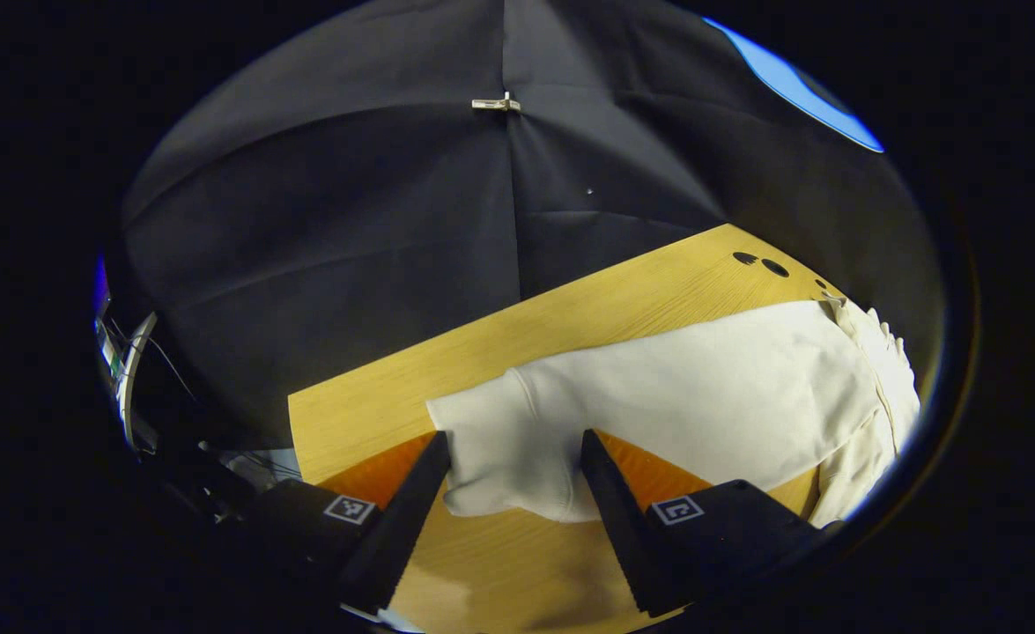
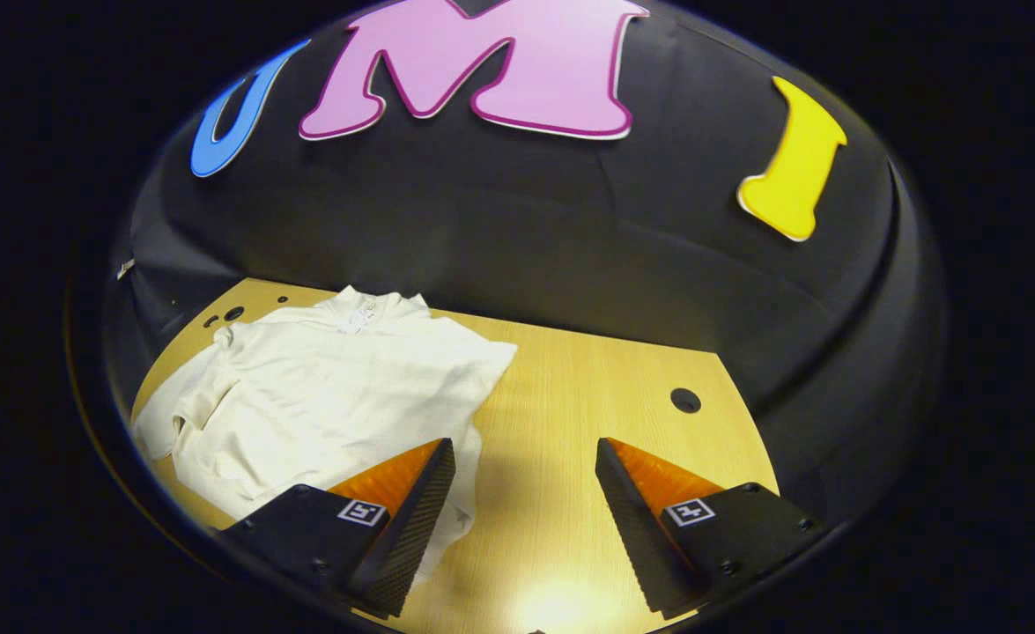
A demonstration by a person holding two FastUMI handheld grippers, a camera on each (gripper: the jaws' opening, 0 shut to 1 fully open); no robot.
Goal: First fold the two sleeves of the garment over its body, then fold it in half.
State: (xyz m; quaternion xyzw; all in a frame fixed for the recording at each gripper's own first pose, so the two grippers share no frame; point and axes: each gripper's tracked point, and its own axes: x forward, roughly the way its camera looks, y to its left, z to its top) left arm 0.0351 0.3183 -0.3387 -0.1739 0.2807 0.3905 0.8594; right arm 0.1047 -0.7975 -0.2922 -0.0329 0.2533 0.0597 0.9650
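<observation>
the left gripper straddles the white garment's sleeve cuff, spread wide; the right gripper gapes, holding nothing, above the table.

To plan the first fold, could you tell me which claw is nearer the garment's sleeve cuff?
Left. The left claw straddles the sleeve cuff, open. The right claw hovers open over bare table beside the garment.
</observation>
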